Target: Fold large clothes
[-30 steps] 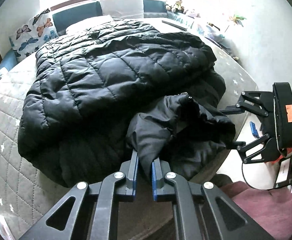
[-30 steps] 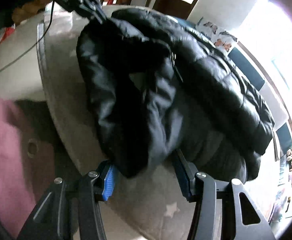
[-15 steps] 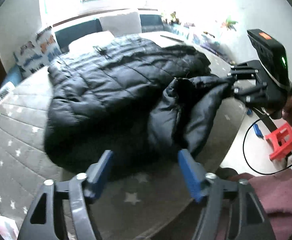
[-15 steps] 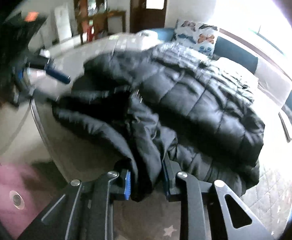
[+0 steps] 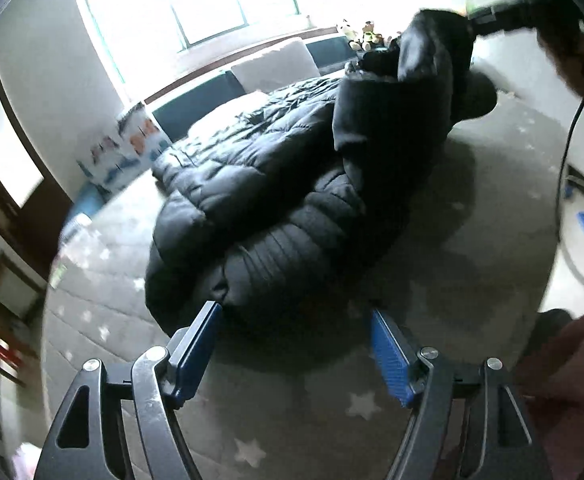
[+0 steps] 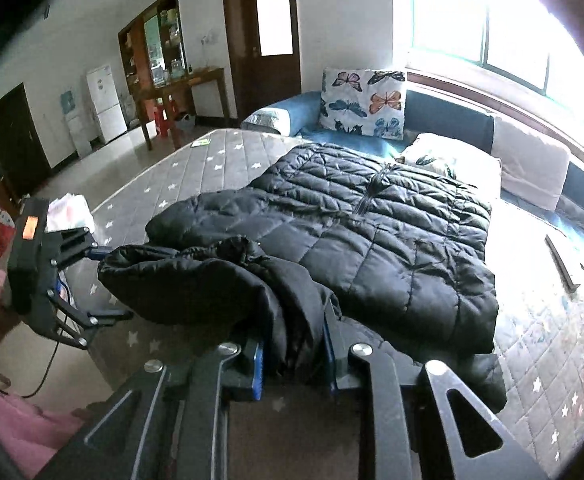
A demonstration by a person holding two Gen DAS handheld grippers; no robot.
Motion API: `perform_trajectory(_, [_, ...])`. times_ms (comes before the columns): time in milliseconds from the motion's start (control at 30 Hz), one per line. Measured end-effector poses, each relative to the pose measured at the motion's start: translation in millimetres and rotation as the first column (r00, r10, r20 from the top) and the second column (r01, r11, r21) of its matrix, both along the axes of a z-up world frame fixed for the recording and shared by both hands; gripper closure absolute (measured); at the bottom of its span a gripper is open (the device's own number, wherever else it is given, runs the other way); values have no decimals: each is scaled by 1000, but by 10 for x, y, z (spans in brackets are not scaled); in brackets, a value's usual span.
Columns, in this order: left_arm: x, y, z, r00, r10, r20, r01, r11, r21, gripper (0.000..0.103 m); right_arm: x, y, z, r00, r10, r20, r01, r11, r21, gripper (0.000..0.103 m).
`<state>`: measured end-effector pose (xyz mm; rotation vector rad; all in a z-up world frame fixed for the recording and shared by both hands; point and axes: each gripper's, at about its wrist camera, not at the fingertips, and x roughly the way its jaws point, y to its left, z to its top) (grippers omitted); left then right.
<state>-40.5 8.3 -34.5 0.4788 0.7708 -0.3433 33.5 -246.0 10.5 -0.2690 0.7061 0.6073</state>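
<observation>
A black quilted jacket (image 6: 371, 248) is spread across a grey star-patterned mattress (image 6: 196, 168), its body laid flat ahead of the right gripper (image 6: 293, 354) and its nearer folds bunched toward that tool. A thick fold of the dark fabric is clamped between the right gripper's blue-padded fingers (image 6: 256, 368), which are drawn in against it on both sides. In the left wrist view the same jacket (image 5: 276, 200) is seen as a heap ahead of the left gripper (image 5: 293, 334), with one part lifted high at the far upper right, where the other tool is only dimly made out against the bright light. The left gripper's jaws are spread wide and nothing is held between them; the tip of its left blue pad (image 5: 196, 348) lies just beside the nearest edge of the jacket, though contact cannot be confirmed, and bare mattress (image 5: 292, 420) is seen between the fingers. From the right wrist view the left gripper (image 6: 104, 284) is found off to the left of the tool, at the mattress edge, near the bunched sleeve. Beyond the jacket, a butterfly-print pillow (image 6: 361, 102) is propped against a dark blue headboard (image 6: 447, 120) under a bright window (image 6: 503, 28), and a dark wooden door (image 6: 260, 36) stands farther to the left.
</observation>
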Motion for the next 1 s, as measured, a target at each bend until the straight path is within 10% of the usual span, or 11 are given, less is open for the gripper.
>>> perform_trajectory(200, [201,-64,-186,998,-18,58,16,999,35,31,-1,-50,-22,1000,-10,3,9,1000,26,80])
perform_trajectory(433, [30,-24,-162,992,-22,121,22,1000,-1,65,-260,-86,-64,999,-5,51,3,1000,24,83])
perform_trajectory(1000, [-1375,174,228,984,45,170,-23,991,-130,68,-1438,-144,157,990,98,104,-100,995,17,85])
